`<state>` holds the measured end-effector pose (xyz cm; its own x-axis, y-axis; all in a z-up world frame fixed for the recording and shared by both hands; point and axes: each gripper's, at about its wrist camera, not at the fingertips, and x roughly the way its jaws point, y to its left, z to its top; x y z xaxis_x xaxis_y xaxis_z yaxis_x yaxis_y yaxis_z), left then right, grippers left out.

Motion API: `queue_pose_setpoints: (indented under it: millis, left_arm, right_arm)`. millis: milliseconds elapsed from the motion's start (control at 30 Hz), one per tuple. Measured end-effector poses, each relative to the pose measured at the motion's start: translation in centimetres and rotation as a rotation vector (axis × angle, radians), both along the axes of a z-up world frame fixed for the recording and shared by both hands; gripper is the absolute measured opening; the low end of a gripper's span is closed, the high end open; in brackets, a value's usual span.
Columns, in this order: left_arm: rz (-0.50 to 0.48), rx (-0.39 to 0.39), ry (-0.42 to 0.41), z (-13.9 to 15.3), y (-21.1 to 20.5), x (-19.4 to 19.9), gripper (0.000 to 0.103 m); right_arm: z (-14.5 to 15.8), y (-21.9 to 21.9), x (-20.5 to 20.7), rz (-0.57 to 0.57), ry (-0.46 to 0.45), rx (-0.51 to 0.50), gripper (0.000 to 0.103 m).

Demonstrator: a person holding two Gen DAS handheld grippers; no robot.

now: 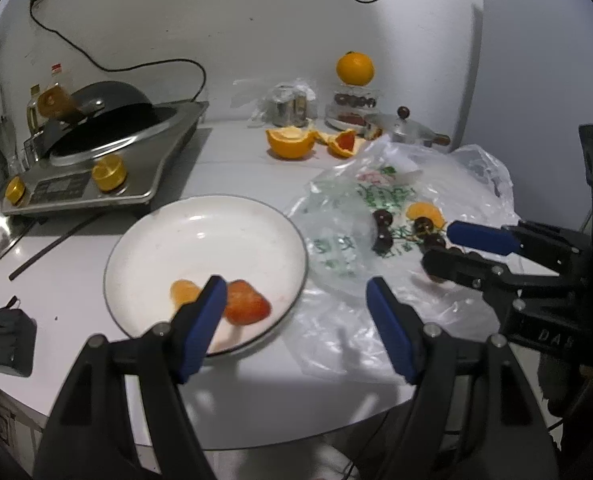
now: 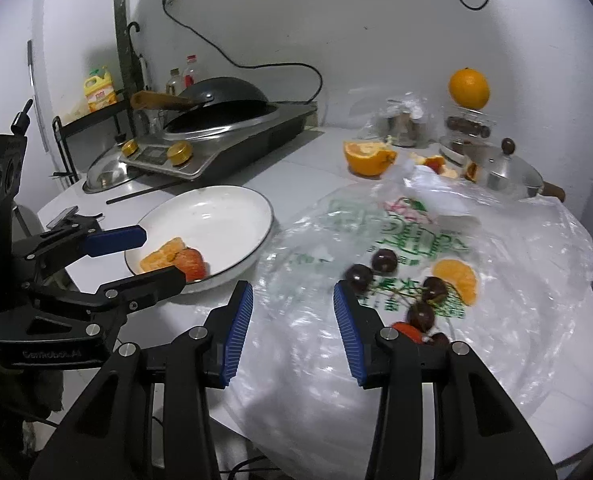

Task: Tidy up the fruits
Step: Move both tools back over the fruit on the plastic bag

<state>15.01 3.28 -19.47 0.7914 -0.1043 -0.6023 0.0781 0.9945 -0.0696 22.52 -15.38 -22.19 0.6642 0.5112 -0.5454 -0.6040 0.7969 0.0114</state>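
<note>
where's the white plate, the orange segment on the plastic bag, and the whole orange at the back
white plate (image 1: 216, 228), left wrist view, bare middle.
orange segment on the plastic bag (image 2: 458, 278), right wrist view, its flesh.
whole orange (image 1: 355, 69), left wrist view, centre of peel.

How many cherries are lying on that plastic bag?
5 show on the plastic bag: cherries at, and one partly hidden behind the right gripper's finger. More may be hidden.

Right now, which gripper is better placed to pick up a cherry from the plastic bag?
The right gripper: it is open and empty over the plastic bag, near the cherries. The left gripper is at the plate.
</note>
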Motion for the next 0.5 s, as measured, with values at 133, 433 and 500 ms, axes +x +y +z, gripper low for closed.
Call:
queue_pose_setpoints:
  millis: [133,433,500]
  left_arm:
    - [-0.01,0.004,0.003,-0.1,-1.1,0.1,0.073]
    - [-0.037,0.023,0.01,0.0,-3.6,0.9,0.073]
    - [-0.044,0.028,0.013,-0.1,-4.2,1.2,0.073]
  right_arm:
    - [0.0,-1.3,0.1,-0.014,-0.002,0.001,0.045]
    - [-0.2,-4.3,0.6,-0.054,-0.004,0.019,0.045]
    - [-0.3,-4.9,0.8,-0.062,-0.001,0.022,0.045]
